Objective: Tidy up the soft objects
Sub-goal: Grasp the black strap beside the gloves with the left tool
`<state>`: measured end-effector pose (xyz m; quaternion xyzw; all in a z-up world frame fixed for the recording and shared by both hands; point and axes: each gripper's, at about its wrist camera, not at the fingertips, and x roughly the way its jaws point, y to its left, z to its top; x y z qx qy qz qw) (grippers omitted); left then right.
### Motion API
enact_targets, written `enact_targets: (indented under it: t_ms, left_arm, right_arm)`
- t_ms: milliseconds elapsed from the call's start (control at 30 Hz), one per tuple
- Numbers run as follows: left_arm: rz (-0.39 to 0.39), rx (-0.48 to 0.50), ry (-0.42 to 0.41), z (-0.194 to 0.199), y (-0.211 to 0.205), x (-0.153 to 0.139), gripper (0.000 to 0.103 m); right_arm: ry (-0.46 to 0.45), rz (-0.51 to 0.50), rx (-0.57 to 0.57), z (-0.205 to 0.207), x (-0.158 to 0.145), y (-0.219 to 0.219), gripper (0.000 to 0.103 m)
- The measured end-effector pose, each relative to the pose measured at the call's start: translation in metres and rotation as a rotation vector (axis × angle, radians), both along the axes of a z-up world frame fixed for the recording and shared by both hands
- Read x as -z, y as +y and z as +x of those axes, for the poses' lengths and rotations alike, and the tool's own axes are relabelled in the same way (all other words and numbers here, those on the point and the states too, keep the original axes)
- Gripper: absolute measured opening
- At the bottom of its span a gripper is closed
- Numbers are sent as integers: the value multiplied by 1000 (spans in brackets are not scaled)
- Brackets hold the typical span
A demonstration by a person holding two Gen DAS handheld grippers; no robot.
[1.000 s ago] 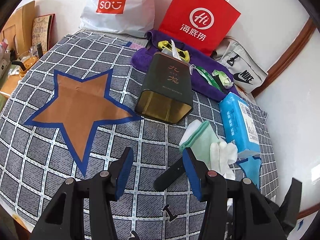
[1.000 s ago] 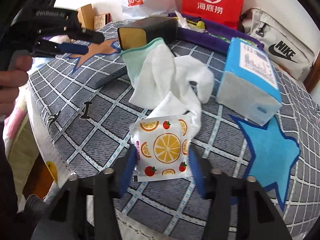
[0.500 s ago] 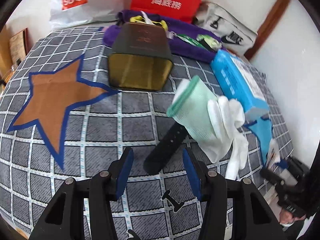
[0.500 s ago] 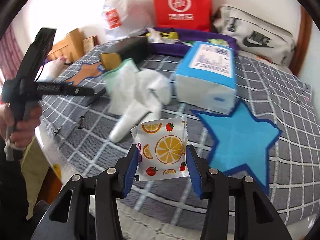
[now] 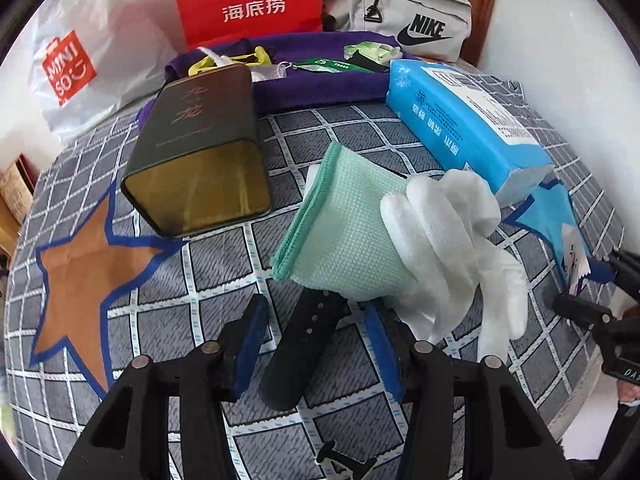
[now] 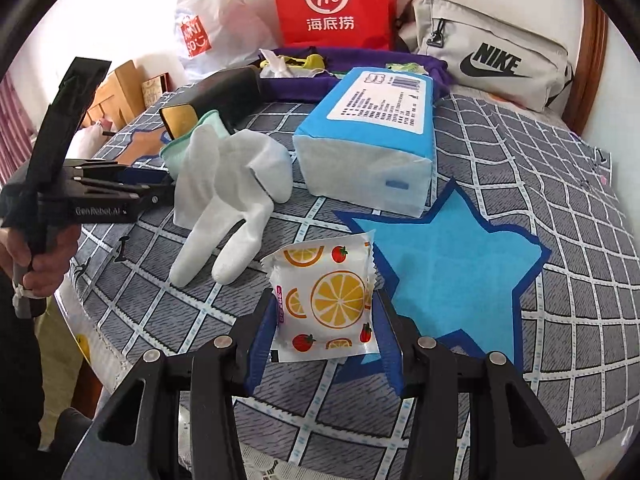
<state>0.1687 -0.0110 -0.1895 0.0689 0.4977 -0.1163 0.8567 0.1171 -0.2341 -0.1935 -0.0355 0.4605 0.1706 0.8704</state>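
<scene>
The left tool (image 5: 316, 350) has dropped closer; its jaws are closing around the black strap (image 5: 300, 354), not yet pressing. The right tool (image 6: 322, 346) still grasps the orange-print packet (image 6: 326, 304), now carried right toward the blue star (image 6: 448, 276).

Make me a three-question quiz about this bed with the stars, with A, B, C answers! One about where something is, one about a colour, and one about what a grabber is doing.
1. Where does the black strap lie?
A. Inside the tin
B. Between the left gripper's fingers, its far end under the green cloth
C. On the blue tissue pack

2. What colour is the star beside the right gripper?
A. Light blue with a dark blue edge
B. Red
C. Yellow

3. What is the right gripper doing?
A. Standing empty
B. Gripping a white glove
C. Gripping the orange-print packet

Answers:
1. B: the left wrist view shows the strap between the closing blue pads, which do not press it yet.
2. A: the right wrist view shows a light blue star outlined in dark blue.
3. C: both pads press the packet's sides.
</scene>
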Motion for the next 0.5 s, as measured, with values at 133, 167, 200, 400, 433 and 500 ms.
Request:
enact_targets:
  t_ms: [133, 167, 200, 400, 433, 500]
  left_arm:
    - [-115, -7, 29, 3, 9, -3, 21]
    - [-132, -13, 30, 2, 11, -3, 21]
    - [-140, -25, 32, 1, 14, -2, 21]
    - [-175, -92, 16, -14, 30, -5, 20]
    - [-170, -105, 14, -16, 33, -6, 20]
    - [-158, -135, 11, -21, 41, -6, 19]
  right_arm:
    - [12, 14, 11, 3, 4, -2, 47]
    - [13, 15, 13, 3, 5, -3, 47]
    - [13, 16, 16, 3, 5, -3, 47]
    - [8, 17, 28, 1, 3, -5, 47]
    - [8, 17, 30, 0, 3, -6, 47]
    - [7, 21, 33, -1, 2, -6, 47]
